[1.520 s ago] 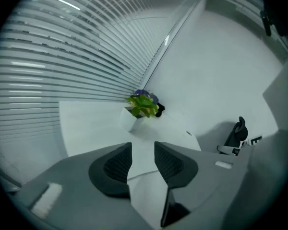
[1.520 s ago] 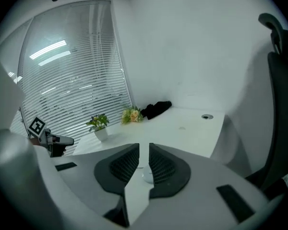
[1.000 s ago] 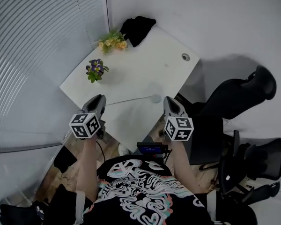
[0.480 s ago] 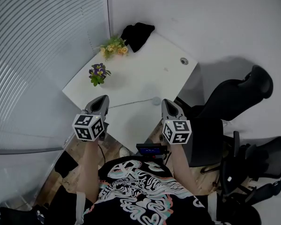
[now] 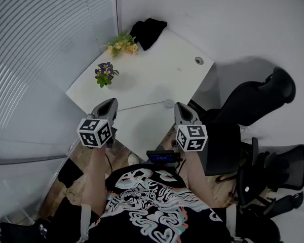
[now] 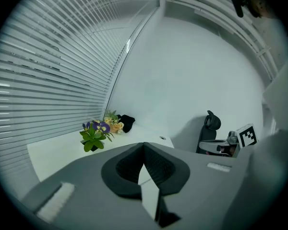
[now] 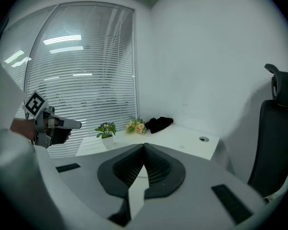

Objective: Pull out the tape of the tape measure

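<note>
Held side by side short of the white rectangular desk (image 5: 152, 70), left grey two-jaw gripper (image 5: 110, 104) and right grey two-jaw gripper (image 5: 179, 107), each pressed together on nothing, probably just poised with nothing in reach of the pads. Near the desk's front edge, just beside the right tip in the head view, a small round pale object (image 5: 168, 104), perhaps the tape measure but too small to tell. No drawn-out tape visible.

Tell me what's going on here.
A person holds tongs in each hand at the near edge of a white desk. The left tongs and the right tongs are both shut and empty. A small round grey thing lies on the desk just ahead of the right tongs, untouched.
</note>
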Tool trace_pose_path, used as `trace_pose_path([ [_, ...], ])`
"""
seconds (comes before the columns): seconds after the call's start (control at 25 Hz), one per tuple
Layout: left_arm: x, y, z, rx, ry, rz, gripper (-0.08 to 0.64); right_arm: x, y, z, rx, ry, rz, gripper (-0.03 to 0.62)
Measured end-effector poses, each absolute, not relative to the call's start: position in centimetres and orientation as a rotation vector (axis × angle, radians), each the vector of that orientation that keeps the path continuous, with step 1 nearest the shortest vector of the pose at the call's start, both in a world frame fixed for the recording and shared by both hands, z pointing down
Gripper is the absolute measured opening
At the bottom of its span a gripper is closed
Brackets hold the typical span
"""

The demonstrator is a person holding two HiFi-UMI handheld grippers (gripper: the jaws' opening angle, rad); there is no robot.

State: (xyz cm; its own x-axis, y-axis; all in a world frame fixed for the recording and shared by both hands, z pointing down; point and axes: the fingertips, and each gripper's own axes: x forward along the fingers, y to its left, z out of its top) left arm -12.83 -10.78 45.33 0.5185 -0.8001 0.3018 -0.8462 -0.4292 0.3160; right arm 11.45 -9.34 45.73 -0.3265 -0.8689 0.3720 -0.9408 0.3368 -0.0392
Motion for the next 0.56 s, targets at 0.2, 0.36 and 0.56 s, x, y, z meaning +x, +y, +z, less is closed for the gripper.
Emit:
trace_pose_path([
  [0.2, -12.8, -11.0, 45.5, 2.332, -1.348, 0.144, 0.002, 11.7, -9.5, 45.9, 1.621, -2.315, 0.367, 0.002],
  [0.36, -12.7, -11.3, 46.0, 2.317, -1.33, 0.142, 0.002, 11.6, -9.7, 46.1, 1.616, -2.312, 0.371, 0.002],
  [0.56, -12.3, -11.4, 46.5, 2.315, -1.307, 0.152, 0.002, 11.9, -10.0, 46.4, 1.619, -2.305, 0.373, 0.002],
])
